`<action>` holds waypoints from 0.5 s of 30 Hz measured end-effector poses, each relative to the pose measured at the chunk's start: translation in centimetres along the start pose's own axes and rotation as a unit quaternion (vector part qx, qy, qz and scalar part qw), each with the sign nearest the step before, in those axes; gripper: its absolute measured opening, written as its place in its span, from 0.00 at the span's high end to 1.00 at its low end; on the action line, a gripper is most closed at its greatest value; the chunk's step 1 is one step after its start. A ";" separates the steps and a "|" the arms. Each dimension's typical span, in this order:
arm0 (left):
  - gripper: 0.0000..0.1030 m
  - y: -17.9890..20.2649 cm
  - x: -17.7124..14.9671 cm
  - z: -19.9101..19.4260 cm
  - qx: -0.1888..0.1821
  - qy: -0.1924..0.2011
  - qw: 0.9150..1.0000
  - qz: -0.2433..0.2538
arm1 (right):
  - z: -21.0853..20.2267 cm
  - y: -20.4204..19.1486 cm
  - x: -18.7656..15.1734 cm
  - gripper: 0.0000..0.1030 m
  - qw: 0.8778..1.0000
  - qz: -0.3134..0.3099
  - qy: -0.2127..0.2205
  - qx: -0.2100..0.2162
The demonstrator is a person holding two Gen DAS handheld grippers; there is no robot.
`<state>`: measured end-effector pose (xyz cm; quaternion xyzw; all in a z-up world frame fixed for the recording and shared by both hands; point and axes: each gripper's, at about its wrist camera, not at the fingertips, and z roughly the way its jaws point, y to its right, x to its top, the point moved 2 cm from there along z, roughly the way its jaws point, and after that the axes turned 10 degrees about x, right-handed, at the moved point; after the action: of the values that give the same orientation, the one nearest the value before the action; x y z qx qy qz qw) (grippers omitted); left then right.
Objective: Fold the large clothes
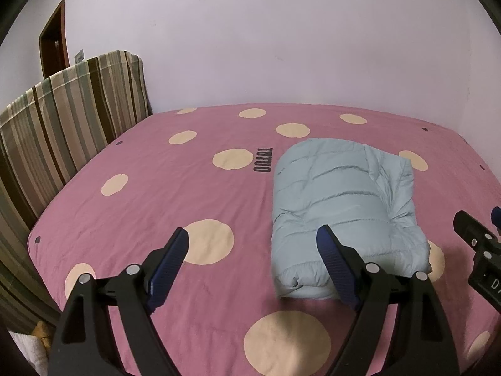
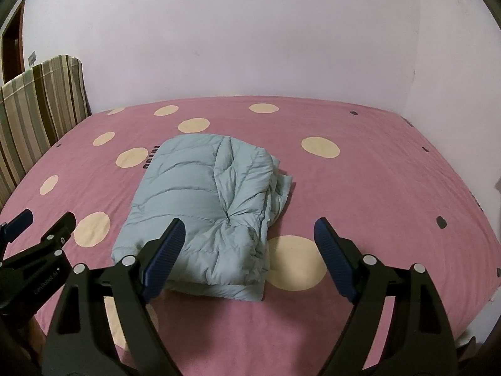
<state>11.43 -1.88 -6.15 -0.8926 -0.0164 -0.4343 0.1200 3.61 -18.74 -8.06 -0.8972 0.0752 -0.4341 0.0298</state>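
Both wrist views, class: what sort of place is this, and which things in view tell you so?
Most likely a bedroom in a home. A wide bed with a pink spotted cover fills the view, a striped headboard stands at one end against plain walls, and a folded pale blue padded jacket lies on the cover.

Bed [image 1: 141,194] with pink sheet, cream dots, ahead of the claw. Plain pale wall [image 1: 250,31] behind it, corner far right. Striped headboard [image 1: 62,119] left of the claw, brown door [image 1: 54,40] beyond. Dim indoor light.
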 end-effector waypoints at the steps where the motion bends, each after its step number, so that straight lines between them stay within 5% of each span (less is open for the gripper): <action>1: 0.20 0.0 0.0 0.0 0.000 0.000 1.000 0.000 | 0.0 -0.1 0.0 0.18 1.000 0.000 0.000 -0.001; 15: 0.20 -0.3 -0.1 -0.3 -0.005 0.000 1.000 -0.002 | -0.3 -0.3 0.1 0.13 1.000 -0.009 0.010 -0.007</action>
<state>11.14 -1.65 -6.00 -0.8932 -0.0157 -0.4344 0.1150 3.45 -18.44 -7.71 -0.8935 0.0706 -0.4430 0.0195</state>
